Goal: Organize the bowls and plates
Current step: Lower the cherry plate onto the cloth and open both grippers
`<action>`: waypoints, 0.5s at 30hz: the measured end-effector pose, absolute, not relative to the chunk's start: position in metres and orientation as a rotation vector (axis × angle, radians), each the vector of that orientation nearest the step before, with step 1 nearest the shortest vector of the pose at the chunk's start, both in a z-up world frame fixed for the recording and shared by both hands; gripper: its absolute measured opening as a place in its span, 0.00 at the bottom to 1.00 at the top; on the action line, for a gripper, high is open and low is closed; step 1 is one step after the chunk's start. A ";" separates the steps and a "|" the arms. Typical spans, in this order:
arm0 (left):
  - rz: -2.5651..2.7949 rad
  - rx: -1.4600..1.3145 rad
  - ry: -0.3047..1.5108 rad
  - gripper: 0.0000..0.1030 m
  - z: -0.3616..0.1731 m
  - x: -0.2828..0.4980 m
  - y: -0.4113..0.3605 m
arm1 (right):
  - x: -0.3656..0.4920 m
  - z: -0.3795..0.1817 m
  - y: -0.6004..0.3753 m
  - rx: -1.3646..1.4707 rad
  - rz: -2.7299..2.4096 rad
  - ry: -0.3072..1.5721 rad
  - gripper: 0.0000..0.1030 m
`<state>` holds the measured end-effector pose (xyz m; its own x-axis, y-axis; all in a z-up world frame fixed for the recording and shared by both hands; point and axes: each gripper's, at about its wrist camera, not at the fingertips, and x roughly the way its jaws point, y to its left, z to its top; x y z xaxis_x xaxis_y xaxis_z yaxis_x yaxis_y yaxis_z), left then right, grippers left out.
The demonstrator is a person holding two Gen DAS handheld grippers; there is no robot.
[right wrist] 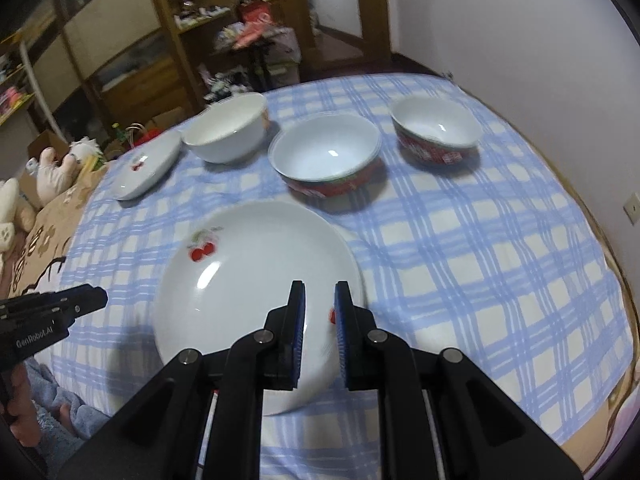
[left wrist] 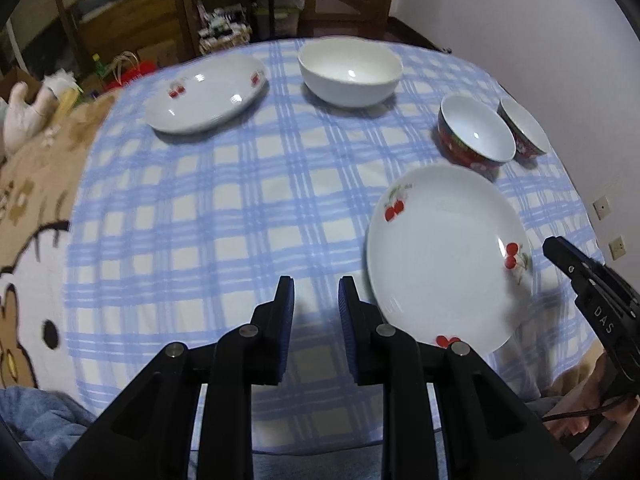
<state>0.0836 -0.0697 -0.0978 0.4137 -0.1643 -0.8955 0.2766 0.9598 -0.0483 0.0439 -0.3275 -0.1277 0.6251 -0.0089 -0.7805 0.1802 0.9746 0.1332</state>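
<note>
A white plate with cherry prints (left wrist: 444, 256) (right wrist: 248, 280) hangs tilted a little above the blue checked tablecloth (left wrist: 200, 220). My right gripper (right wrist: 320, 286) is shut on its near right rim, which shows between the blue pads. In the left wrist view, the right gripper (left wrist: 554, 246) meets that rim from the right. My left gripper (left wrist: 316, 284) (right wrist: 100, 294) hovers left of the plate, jaws slightly apart and empty. A second cherry plate (left wrist: 204, 96) (right wrist: 148, 166) lies far left. Beyond are a large white bowl (left wrist: 350, 70) (right wrist: 226, 134) and two red-sided bowls (left wrist: 476, 132) (left wrist: 524, 128).
A brown cartoon blanket (left wrist: 36, 200) and plush toys (left wrist: 28, 112) lie left of the cloth. Wooden shelves (right wrist: 132, 40) and clutter stand behind the table. A white wall (right wrist: 540, 40) runs along the right. Blue fabric (left wrist: 48, 412) lies at the near edge.
</note>
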 end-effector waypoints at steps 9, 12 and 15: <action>-0.214 0.179 0.970 0.58 -0.042 0.086 -0.045 | 0.064 -0.091 -0.293 0.141 -0.027 0.801 0.37; -0.202 0.154 0.939 0.67 -0.028 0.091 -0.035 | 0.074 -0.081 -0.284 0.141 0.001 0.771 0.50; -0.171 0.143 0.924 0.83 -0.016 0.098 -0.025 | 0.092 -0.072 -0.275 0.140 0.030 0.764 0.64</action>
